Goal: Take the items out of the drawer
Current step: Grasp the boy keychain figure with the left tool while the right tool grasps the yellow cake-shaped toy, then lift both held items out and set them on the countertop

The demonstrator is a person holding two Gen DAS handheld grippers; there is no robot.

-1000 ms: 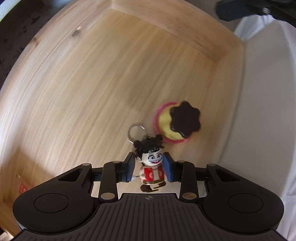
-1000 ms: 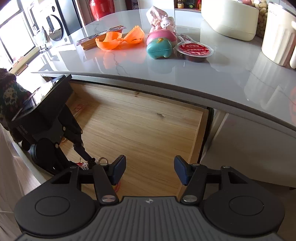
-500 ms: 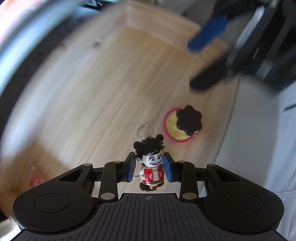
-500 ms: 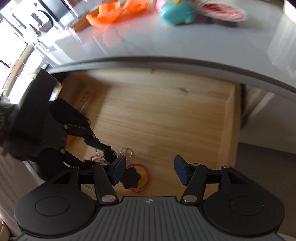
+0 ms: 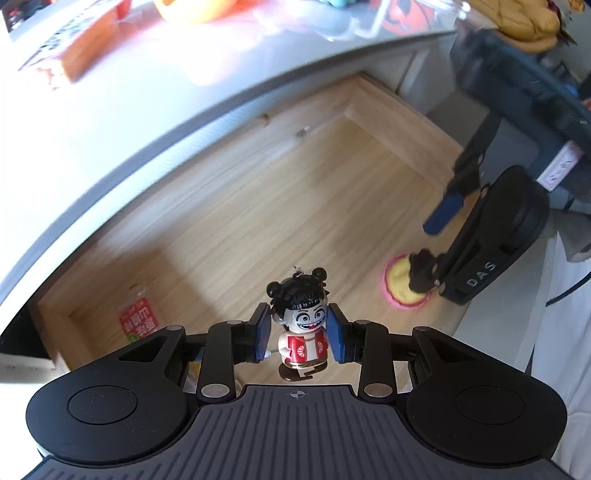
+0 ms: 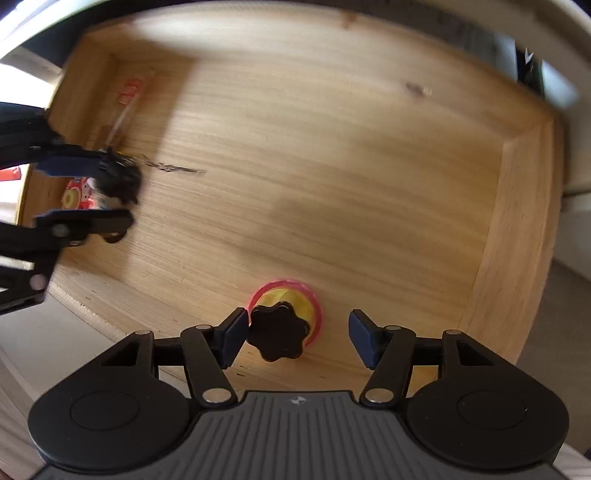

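Note:
The wooden drawer point(image 5: 258, 206) is pulled out under the grey countertop point(image 5: 207, 96). My left gripper point(image 5: 300, 338) is shut on a small figurine keychain point(image 5: 303, 321) with black hair buns and a red coat, held above the drawer floor. A yellow and pink round toy point(image 6: 295, 301) with a dark flower-shaped top point(image 6: 279, 334) sits near the drawer's front edge. My right gripper point(image 6: 297, 339) is open around it, and its left pad looks close to the dark top. In the right wrist view the left gripper point(image 6: 85, 192) and its figurine point(image 6: 118, 181) are blurred at the left.
A red snack packet point(image 5: 138, 319) lies in the drawer's back left corner, also seen as the packet point(image 6: 127, 92) from the right wrist. Orange and other blurred items point(image 5: 192, 7) crowd the countertop. The drawer's right wall point(image 6: 513, 229) stands beside the open gripper.
My left gripper has lifted and tilted back with the figurine. The right gripper has come down from above the counter into the drawer, its open fingers now around the yellow toy.

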